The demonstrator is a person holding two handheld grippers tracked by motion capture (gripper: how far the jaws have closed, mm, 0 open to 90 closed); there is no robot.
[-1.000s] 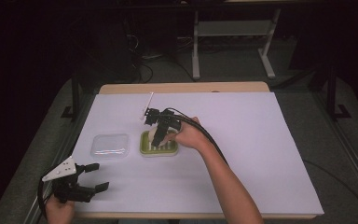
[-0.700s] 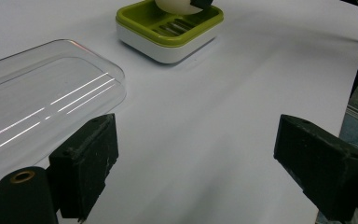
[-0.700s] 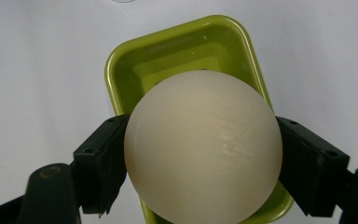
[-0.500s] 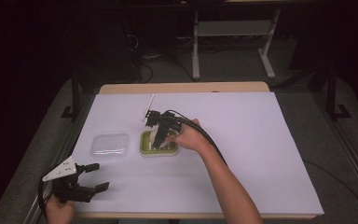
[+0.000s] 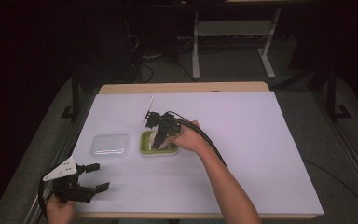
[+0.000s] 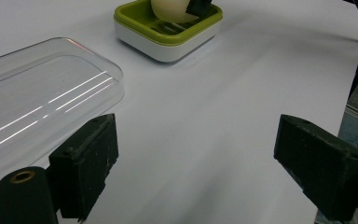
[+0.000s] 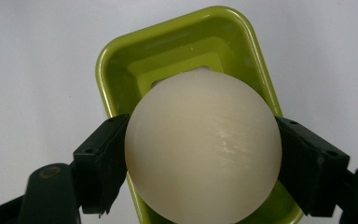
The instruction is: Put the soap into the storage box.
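right gripper [image 7: 203, 154] is pinching the cream ball [image 7: 203, 147] over the green dish [image 7: 121, 70] mid-table; clear lid [image 5: 109, 145] lying left; left gripper [image 5: 93, 177] is idling spread at the near-left corner.

The soap dish [image 5: 159, 143] sits near the middle of the desk [image 5: 270, 154]. A round soap [image 7: 203, 147] is over the dish, between the jaws of the right gripper [image 5: 158, 137]. The clear lid [image 5: 109, 145] lies just left of the dish. The left gripper [image 5: 91, 178] is at the desk's near left corner, before the lid.
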